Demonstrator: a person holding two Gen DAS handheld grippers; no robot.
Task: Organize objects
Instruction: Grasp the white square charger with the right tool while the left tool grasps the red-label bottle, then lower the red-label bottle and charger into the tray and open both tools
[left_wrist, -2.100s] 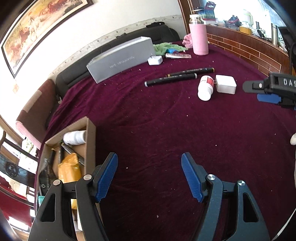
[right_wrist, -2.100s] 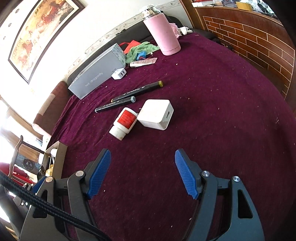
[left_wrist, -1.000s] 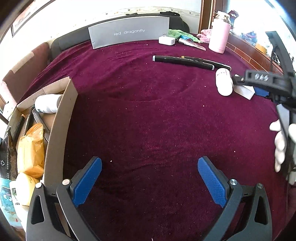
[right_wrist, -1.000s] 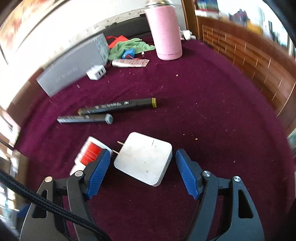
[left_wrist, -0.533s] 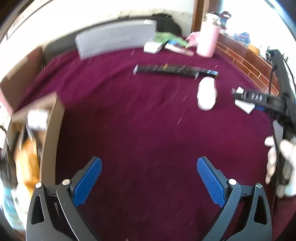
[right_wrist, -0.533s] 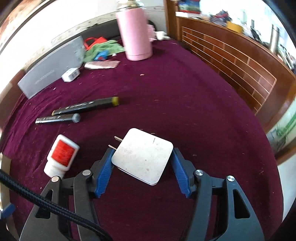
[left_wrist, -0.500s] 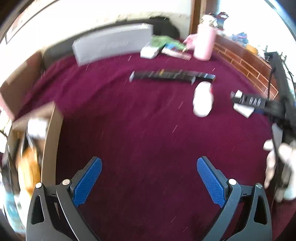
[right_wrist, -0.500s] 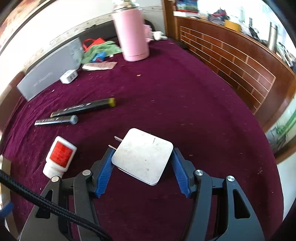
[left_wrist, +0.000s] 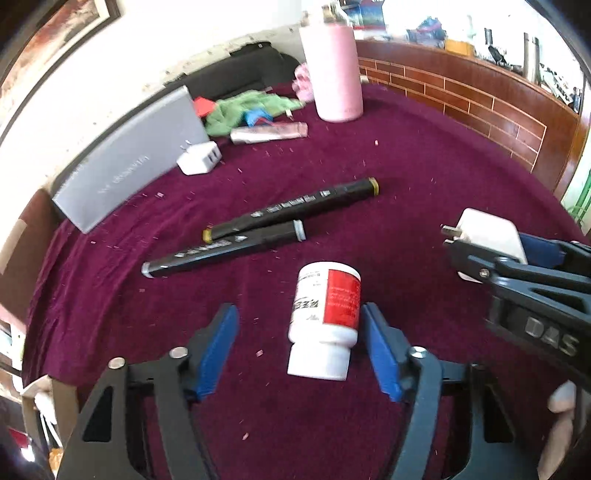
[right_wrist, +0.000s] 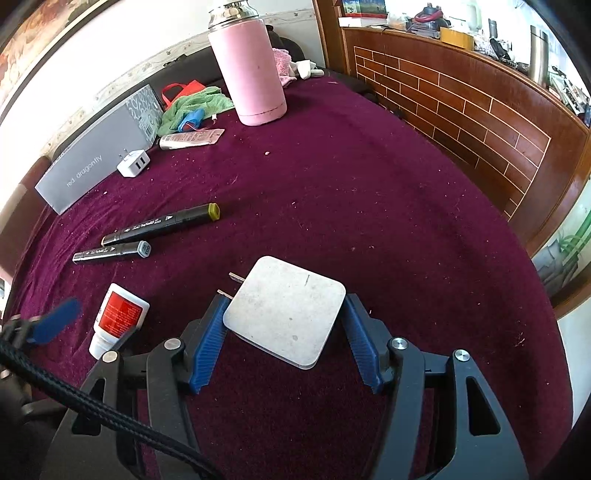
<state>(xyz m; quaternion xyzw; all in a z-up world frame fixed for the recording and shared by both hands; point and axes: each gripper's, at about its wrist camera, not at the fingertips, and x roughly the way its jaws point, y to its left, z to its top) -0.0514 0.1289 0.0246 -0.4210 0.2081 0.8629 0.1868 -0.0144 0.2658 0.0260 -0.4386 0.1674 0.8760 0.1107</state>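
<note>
A white pill bottle (left_wrist: 325, 317) with a red label lies on the maroon cloth, cap towards me. My left gripper (left_wrist: 298, 314) straddles it with its jaws closing; the right pad (left_wrist: 376, 332) is against the bottle and the left pad (left_wrist: 218, 343) stands apart from it. My right gripper (right_wrist: 285, 301) is shut on a flat white square charger (right_wrist: 286, 317), whose prongs point left. That charger (left_wrist: 487, 229) also shows at the right of the left wrist view. In the right wrist view the bottle (right_wrist: 118, 321) lies to the left.
Two black markers (left_wrist: 291, 210) (left_wrist: 221, 254) lie just beyond the bottle. Farther back are a grey box (left_wrist: 125, 162), a small white USB plug (left_wrist: 199, 158), a green cloth (left_wrist: 243, 107), a tube (left_wrist: 269, 133) and a pink flask (left_wrist: 332, 74). A wooden rail (right_wrist: 461, 110) borders the right side.
My left gripper swung right, away from the cardboard box, to the pill bottle, and its jaws narrowed around it. The right gripper closed on the charger and has held still since.
</note>
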